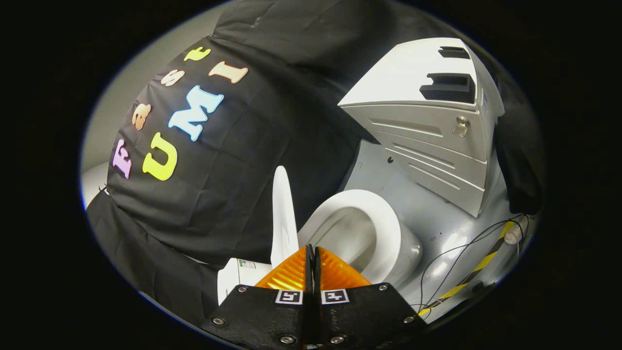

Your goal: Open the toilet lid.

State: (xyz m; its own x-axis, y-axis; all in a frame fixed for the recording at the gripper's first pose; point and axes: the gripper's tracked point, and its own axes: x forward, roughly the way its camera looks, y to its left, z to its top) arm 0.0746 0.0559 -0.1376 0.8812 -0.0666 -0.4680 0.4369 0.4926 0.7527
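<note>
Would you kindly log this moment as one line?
lid: raised upright | bowl: open | hand-held gripper: fingers shut, holding nothing, just short of bowl | cabinet: beyond

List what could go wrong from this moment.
The white plastic toilet lid stands raised, edge-on, just ahead of the tongs, whose fingers are closed together, empty; a nudge might tip it back onto the white oval toilet seat. Thin black cables trail on the grey floor nearby and could snag.
</note>
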